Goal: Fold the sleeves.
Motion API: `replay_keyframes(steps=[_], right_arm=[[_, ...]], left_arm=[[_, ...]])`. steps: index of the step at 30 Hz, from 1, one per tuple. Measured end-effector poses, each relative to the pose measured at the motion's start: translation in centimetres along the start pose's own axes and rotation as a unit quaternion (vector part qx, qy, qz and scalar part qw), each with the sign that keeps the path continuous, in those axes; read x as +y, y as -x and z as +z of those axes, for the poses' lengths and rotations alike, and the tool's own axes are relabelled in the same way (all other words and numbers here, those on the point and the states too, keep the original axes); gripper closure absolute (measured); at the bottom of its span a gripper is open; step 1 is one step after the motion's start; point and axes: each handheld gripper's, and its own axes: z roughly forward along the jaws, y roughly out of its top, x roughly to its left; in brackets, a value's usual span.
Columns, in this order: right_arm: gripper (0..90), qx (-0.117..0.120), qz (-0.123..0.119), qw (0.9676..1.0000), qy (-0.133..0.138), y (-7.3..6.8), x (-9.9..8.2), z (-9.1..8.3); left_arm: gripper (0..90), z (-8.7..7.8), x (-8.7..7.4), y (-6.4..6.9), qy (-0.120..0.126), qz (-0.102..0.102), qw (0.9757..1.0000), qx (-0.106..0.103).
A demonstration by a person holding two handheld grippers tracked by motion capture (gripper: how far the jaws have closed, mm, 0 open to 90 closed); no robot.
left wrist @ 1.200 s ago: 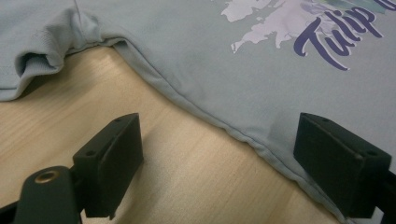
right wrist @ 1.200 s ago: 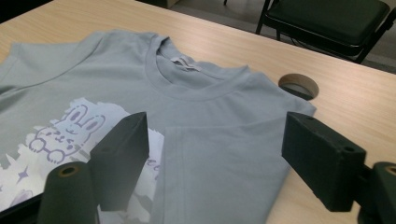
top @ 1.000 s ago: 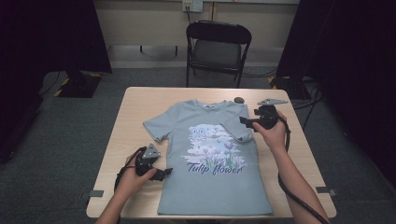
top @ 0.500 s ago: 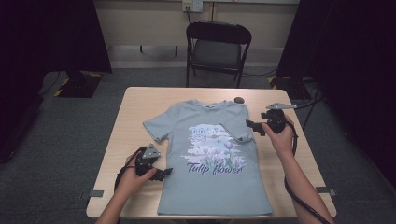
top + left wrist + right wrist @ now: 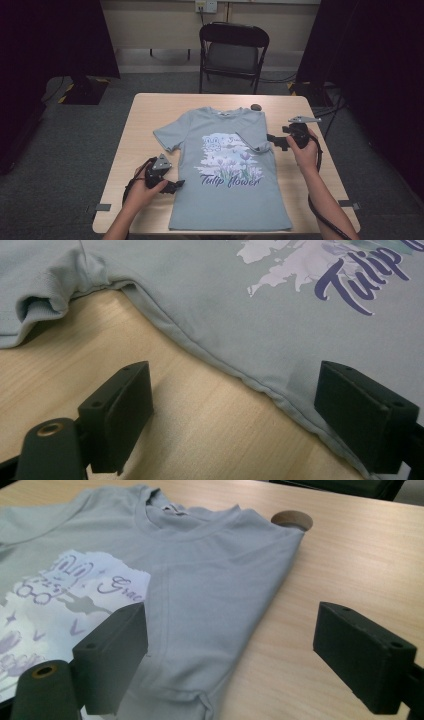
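Observation:
A light blue-grey T-shirt (image 5: pixel 225 200) printed "Tulip flower" lies flat, front up, on the wooden table (image 5: pixel 150 120). Its right sleeve (image 5: pixel 252 142) is folded in over the chest; the left sleeve (image 5: pixel 167 136) lies spread out. My left gripper (image 5: pixel 175 186) rests at the shirt's left side edge. In the left gripper view it (image 5: pixel 240 395) is open, its jaws straddling the side seam (image 5: pixel 220 365). My right gripper (image 5: pixel 276 141) hovers just right of the folded sleeve. It (image 5: pixel 235 645) is open too, with the folded edge (image 5: pixel 200 630) between the jaws and nothing gripped.
A small dark round disc (image 5: pixel 256 107) sits on the table by the shirt's right shoulder, brown in the right gripper view (image 5: pixel 292 519). A black folding chair (image 5: pixel 232 50) stands behind the table. Bare wood runs along both sides of the shirt.
My right gripper has drifted a little to the right and nearer, away from the folded sleeve. The left gripper and the shirt have not moved.

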Motion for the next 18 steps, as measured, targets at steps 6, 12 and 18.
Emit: replay_keyframes(steps=[6, 12, 18], right_arm=[[13.3, -0.001, 0.004, 1.0000, -0.007, 0.5, -1.1, -0.1], [13.6, -0.002, 0.008, 0.9999, -0.006, 0.9, -1.8, -0.4], [13.8, -0.004, 0.006, 0.9999, -0.012, 1.1, -2.4, -0.6]], left_arm=[[15.1, 0.0, 0.0, 0.0, 0.000, 0.001, 1.0000, 0.001], [15.1, 0.0, 0.0, 0.0, 0.000, 0.000, 1.0000, 0.000], [15.1, 0.0, 0.0, 0.0, 0.000, 0.000, 1.0000, 0.000]])
